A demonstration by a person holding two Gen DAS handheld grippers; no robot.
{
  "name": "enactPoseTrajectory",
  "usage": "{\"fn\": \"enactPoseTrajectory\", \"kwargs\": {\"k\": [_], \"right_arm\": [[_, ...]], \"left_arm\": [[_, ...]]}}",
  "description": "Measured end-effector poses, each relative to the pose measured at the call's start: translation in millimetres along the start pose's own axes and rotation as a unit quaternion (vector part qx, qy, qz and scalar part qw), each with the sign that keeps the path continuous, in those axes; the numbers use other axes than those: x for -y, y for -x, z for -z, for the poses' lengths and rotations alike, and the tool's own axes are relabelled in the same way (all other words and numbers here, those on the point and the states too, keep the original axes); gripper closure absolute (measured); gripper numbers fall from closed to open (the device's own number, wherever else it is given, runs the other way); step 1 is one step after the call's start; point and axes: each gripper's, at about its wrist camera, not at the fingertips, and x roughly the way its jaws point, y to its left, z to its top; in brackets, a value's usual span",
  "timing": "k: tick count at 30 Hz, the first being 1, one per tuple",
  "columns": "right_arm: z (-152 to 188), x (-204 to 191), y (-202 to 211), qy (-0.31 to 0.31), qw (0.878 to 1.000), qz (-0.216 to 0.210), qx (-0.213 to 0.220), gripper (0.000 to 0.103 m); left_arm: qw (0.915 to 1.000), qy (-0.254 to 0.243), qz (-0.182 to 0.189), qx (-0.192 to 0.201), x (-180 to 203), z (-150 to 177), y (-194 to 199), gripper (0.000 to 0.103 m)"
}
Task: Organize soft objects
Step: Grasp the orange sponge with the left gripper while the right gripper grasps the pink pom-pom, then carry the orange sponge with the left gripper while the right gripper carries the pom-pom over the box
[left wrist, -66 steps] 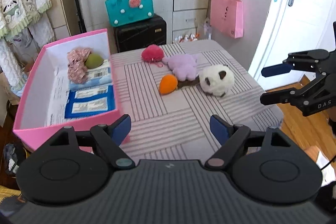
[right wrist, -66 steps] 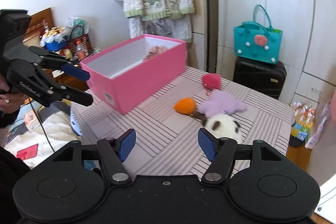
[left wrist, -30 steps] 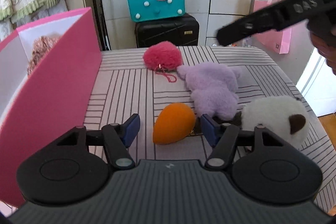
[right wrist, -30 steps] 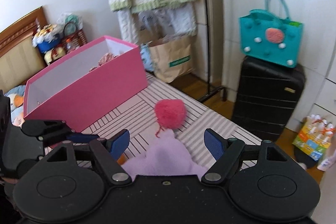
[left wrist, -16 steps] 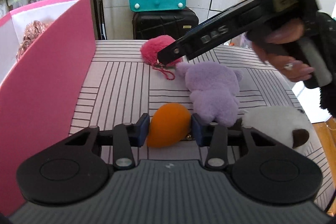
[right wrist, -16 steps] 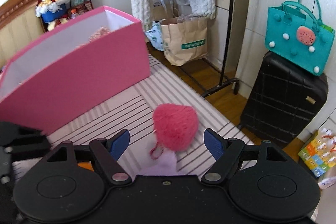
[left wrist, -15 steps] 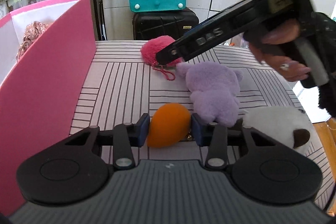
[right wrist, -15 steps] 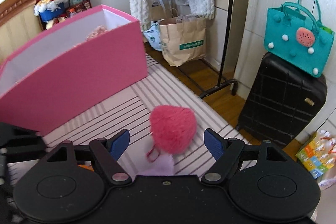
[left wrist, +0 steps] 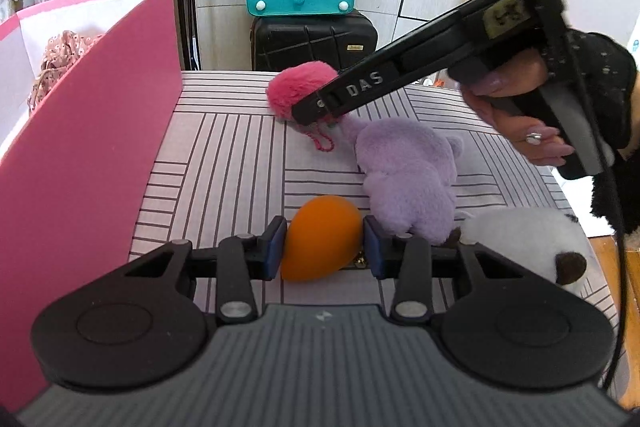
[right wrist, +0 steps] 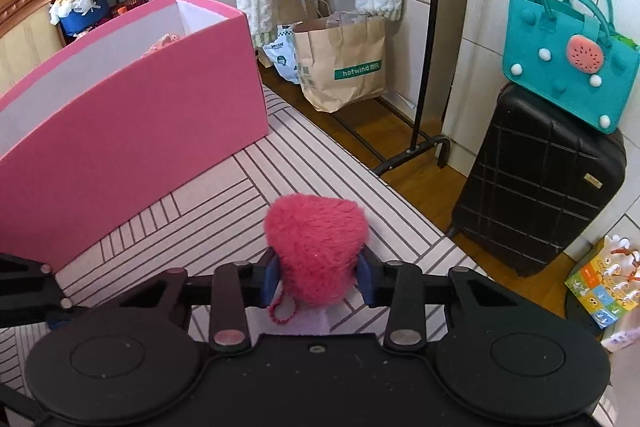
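- Pink cardboard: the storage box is stood at the table's left edge, open-topped.
- The purple plush is left lying mid-table, ungripped.
- The orange sponge egg is pinched at its middle by the left gripper; it is judged light and squashy.
- The pink pompom, fluffy and compressible, is clamped across its base by the right gripper, whose jaws have just been closing.

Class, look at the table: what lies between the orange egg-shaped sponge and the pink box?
Only bare striped tablecloth lies between the orange sponge and the pink box; the left wrist view shows it.
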Motion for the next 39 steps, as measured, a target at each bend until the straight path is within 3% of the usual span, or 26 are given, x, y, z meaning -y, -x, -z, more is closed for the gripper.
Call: {"fn": "enactPoseTrajectory", "kwargs": {"k": [8,23,39], "right_arm": [[4,-20,27,-0.008,1.0,0.014,-0.014,0.06],[21,-63,88,-0.063,0.998,-0.017,0.008,0.059],[51,-125,139,-0.073,0.997,0.006,0.019,0.058]], "left_arm": [[0.9999,0.009,0.009,-0.011,-2,4,10,0.064],[0.9987,-0.006,0.039,-0.031,1,14,52,0.064],[0.9873,-0.054,0.132,-0.07,-16,27,112,0.064]]}}
